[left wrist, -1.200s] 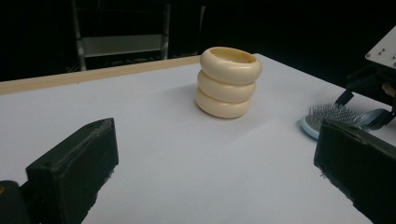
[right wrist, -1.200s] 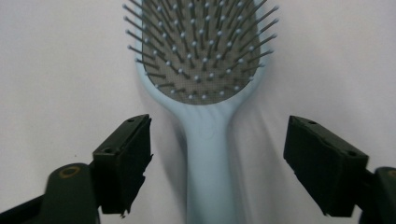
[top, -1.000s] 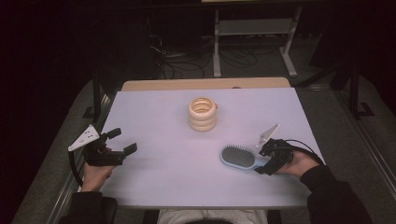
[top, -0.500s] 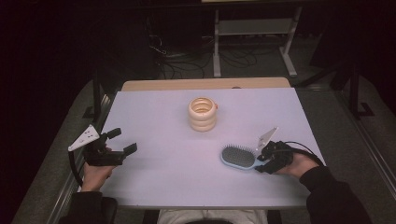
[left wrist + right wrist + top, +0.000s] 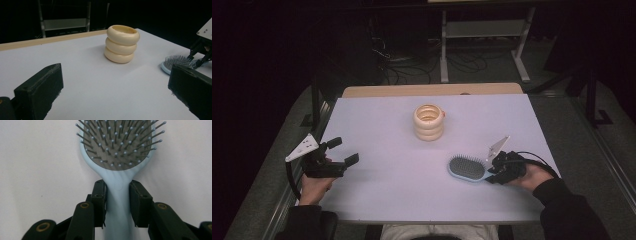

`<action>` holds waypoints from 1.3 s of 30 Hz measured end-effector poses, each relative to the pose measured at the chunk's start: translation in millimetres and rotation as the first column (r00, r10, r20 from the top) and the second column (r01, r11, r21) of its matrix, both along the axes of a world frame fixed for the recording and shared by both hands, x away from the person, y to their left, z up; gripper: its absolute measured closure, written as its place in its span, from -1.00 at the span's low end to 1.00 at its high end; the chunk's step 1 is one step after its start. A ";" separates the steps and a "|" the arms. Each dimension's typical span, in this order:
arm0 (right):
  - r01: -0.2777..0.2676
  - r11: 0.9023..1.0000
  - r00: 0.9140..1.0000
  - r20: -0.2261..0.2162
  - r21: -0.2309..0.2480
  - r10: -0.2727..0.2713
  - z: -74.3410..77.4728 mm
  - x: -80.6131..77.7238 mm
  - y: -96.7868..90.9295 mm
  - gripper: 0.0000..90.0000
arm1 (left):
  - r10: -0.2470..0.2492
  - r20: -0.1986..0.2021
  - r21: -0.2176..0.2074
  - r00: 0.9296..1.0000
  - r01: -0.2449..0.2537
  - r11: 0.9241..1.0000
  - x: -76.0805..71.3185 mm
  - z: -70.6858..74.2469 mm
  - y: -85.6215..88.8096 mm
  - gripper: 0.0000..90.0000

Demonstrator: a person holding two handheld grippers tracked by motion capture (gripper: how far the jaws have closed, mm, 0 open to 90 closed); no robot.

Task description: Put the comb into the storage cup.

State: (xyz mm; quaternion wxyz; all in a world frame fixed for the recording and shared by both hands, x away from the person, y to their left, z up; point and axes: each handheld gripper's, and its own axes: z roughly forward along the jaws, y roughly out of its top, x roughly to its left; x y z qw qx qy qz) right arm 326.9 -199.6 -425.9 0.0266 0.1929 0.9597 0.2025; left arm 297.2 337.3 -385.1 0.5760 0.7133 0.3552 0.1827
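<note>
Hairbrush [image 5: 466, 168] at the near right of the table [image 5: 382, 130], bristles up, long axis running left to right, head leftward.
The right gripper [image 5: 117, 195] had just been closing, its jaws pressed on the brush's handle; the left gripper [image 5: 343, 151] stood wide open, holding nothing.

The ring stack [image 5: 428, 122] stands mid-table [image 5: 377, 200]. The hairbrush [image 5: 466, 168] lies nearer the person, to its right, handle between the right gripper [image 5: 490, 171] jaws. The left gripper [image 5: 347, 151] sits far left

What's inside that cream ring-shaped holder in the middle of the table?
The cream ring-shaped holder is open-topped. Its visible upper inner wall looks bare, and nothing sticks out. Its own rim hides the bottom, so something small could lie there.
</note>
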 end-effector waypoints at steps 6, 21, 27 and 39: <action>0.013 1.000 1.000 -0.016 0.019 -0.012 -0.3 0.8 -1.4 0.51 | -0.001 0.002 0.000 1.000 0.001 1.000 0.0 0.2 0.3 -1.00; 0.025 0.999 1.000 0.006 0.049 -0.026 5.5 -0.3 -5.4 0.51 | 0.000 0.002 0.000 1.000 0.000 1.000 -0.2 0.2 0.1 -1.00; 0.028 0.996 0.998 0.046 0.085 -0.032 18.7 -1.5 -6.3 0.51 | 0.002 0.001 0.002 1.000 -0.002 1.000 -0.5 0.1 0.3 -1.00; 0.015 0.994 0.994 0.106 0.109 -0.026 45.8 0.8 1.5 0.51 | 0.008 0.004 -0.001 1.000 -0.008 1.000 -1.7 0.2 0.4 -1.00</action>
